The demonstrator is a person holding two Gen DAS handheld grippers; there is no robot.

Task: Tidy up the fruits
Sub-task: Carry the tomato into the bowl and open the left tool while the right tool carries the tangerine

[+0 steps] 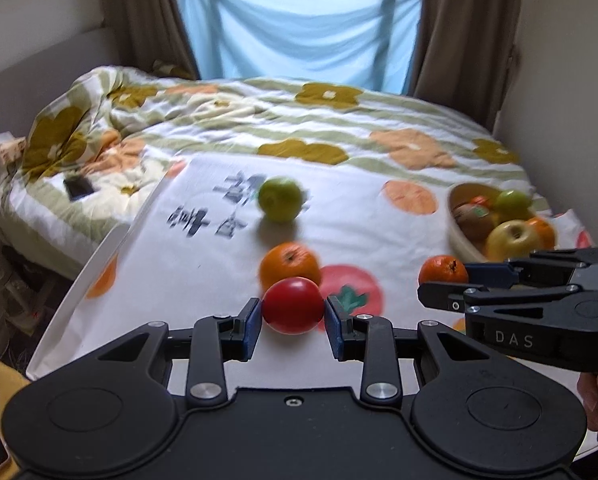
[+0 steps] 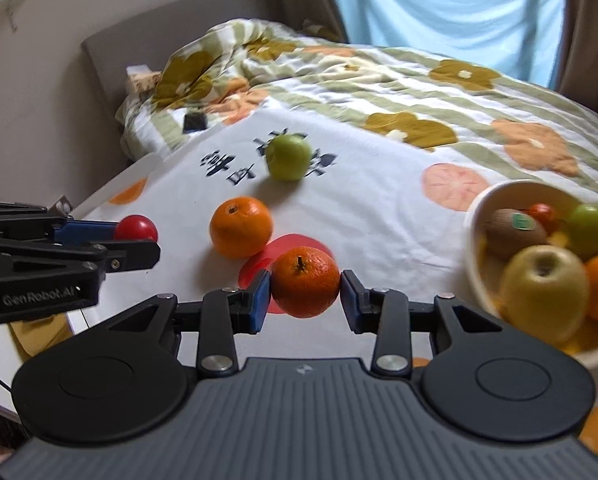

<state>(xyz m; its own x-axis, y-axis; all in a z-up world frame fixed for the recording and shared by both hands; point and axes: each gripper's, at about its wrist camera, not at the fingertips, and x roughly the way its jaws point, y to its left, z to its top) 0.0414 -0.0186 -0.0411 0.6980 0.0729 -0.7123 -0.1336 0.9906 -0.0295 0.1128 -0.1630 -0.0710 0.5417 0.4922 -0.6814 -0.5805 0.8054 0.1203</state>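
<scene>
My left gripper (image 1: 293, 322) is shut on a red tomato (image 1: 293, 306), held just above the cloth-covered table (image 1: 203, 272). My right gripper (image 2: 305, 300) is shut on an orange mandarin (image 2: 305, 282); it also shows in the left wrist view (image 1: 443, 270). A second mandarin (image 1: 290, 266) lies on the cloth just behind the tomato. A green apple (image 1: 279, 199) lies farther back. A cream bowl (image 2: 477, 276) at the right holds a yellow apple (image 2: 545, 290), a kiwi (image 2: 513, 234), a green fruit and other fruits.
The table stands against a bed with a flowered quilt (image 1: 339, 120). A dark phone (image 1: 78, 188) lies on the quilt at the left. A blue sheet (image 1: 299, 28) hangs over the window behind. The table's left edge (image 1: 87, 268) drops to a cluttered floor.
</scene>
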